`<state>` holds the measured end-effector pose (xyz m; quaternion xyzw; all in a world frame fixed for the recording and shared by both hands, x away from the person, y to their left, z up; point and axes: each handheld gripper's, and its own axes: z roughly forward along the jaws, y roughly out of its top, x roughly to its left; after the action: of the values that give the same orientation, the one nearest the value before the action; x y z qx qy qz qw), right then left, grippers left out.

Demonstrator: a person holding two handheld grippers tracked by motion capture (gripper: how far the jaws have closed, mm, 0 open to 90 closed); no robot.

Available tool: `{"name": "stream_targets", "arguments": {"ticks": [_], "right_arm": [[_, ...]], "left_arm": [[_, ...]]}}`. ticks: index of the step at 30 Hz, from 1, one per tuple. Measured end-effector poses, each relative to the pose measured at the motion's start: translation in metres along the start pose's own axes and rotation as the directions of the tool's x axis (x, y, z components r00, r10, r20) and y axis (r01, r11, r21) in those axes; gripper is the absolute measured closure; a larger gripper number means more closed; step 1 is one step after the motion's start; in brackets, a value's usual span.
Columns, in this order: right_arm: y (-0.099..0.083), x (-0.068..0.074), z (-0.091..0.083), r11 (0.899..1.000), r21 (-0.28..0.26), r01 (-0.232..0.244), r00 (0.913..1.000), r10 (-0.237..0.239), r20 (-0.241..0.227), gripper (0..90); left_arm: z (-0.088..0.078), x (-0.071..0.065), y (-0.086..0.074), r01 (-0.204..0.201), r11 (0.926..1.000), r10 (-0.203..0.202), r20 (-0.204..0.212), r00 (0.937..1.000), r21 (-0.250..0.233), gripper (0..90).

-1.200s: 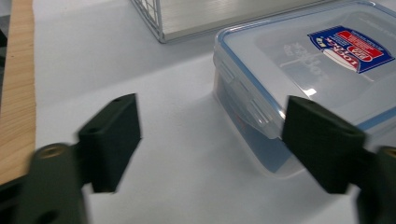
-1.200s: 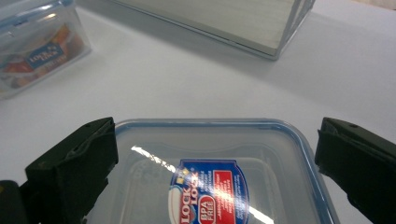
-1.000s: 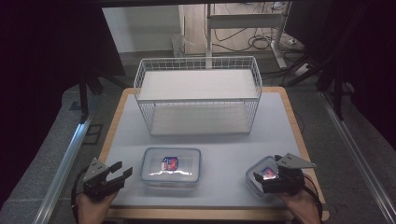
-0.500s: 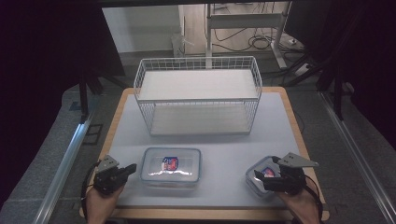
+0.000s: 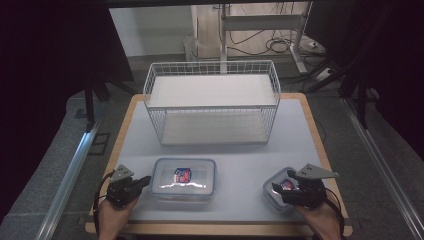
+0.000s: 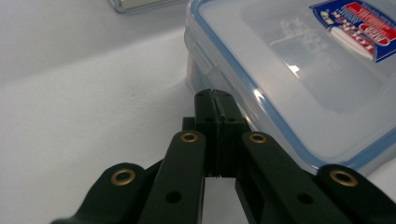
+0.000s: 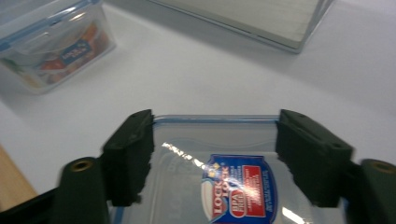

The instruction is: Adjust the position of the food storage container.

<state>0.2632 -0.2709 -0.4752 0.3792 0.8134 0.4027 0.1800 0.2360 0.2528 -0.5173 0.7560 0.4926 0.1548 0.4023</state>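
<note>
Clear plastic fills my view: the large rectangular blue-rimmed lidded container [image 5: 183, 178] lies at the table's near middle, my left gripper [image 5: 141, 182] pinched empty just beside its left wall. My right gripper [image 5: 283, 190] has just been closing around the small square clear plastic container [image 5: 278, 186] at near right, its jaws against the sides. Behind stands the white wire two-shelf rack [image 5: 212, 103] on the smooth pale table [image 5: 240, 155].

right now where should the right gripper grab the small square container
Across its two opposite side walls, coming in over the lid from the person's side. The small container lies flat, and the right gripper already straddles it, jaws just closing at both edges. Whether the pads press yet, I cannot tell.
</note>
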Motion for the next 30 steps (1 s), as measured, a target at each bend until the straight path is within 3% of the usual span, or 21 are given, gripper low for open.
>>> {"name": "stream_targets", "arguments": {"ticks": [7,13,18,22,30], "right_arm": [[0.005,0.007,-0.001,1.0,0.007,0.004,0.9985,-0.003,-0.055,55.3],[0.008,0.012,-0.001,0.999,0.006,0.035,0.9984,-0.035,-0.045,70.1],[0.011,0.016,0.007,0.999,0.026,0.032,0.9958,-0.03,-0.087,84.6],[0.013,0.023,0.01,0.997,0.045,0.062,0.993,-0.057,-0.103,89.1],[0.007,0.038,0.013,0.991,0.091,0.095,0.9853,-0.081,-0.151,89.8]], "left_arm": [[0.006,-0.009,0.006,0.003,1.0,-0.002,0.034,0.9994,-0.009,90.0],[0.012,-0.017,0.01,-0.016,0.9999,0.016,0.061,0.998,-0.007,90.0],[0.02,-0.028,0.015,-0.036,0.9993,0.036,0.083,0.9959,-0.002,90.0],[0.023,-0.033,0.018,-0.041,0.9991,0.041,0.1,0.9942,-0.001,90.0],[0.028,-0.041,0.021,-0.052,0.9986,0.052,0.119,0.9915,0.001,90.0]]}}
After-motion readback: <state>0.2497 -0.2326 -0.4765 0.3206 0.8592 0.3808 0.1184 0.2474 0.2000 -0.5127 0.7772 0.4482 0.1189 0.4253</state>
